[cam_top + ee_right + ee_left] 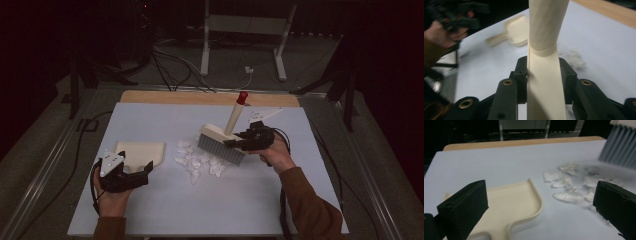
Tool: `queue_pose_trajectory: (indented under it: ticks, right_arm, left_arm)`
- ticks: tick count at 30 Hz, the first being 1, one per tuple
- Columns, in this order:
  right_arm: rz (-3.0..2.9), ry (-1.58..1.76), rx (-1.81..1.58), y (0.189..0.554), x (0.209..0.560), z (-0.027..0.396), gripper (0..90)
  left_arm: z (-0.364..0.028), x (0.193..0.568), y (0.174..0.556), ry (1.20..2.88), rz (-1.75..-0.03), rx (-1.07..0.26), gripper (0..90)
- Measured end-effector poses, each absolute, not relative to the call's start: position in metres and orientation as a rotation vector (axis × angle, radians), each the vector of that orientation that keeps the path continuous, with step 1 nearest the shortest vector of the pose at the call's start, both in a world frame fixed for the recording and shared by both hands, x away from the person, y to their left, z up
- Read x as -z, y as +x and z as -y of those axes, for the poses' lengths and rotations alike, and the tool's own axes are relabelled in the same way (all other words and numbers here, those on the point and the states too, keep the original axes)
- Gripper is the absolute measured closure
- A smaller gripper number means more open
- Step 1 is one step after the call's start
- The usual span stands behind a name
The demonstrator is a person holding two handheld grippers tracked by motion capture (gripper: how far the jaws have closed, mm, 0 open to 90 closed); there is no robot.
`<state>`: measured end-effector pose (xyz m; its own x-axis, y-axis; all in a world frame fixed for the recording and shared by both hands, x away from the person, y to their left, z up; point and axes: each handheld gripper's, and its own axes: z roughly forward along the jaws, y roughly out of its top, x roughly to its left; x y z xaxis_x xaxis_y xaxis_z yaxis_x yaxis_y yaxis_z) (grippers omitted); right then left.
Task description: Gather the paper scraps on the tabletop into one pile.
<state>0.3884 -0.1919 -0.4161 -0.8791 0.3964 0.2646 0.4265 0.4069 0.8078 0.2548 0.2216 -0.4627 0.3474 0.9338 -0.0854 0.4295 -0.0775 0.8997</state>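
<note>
Brush [220, 142], clenched in the right gripper [235, 142] over the paper scraps [197, 162] at counter centre, could scatter them past the dustpan [142, 152] at nine o'clock, since the left gripper [145, 172] hangs released.

room: dark, unlit behind | floor [45, 130]: grey, black and white cables [170, 65] trailing | furniture: white metal table frame [245, 30] at the back | counter [150, 115]: pale grey top, wooden far edge
</note>
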Motion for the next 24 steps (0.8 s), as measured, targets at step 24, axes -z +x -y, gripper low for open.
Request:
queue_pose_trajectory:
  ticks: [24]
  right_arm:
    - [2.817, -1.345, 1.439, 0.424, 0.438, 0.211, 67.8]
  left_arm:
    - [-0.244, 0.482, 0.247, 1.626, -1.329, -0.767, 0.5]
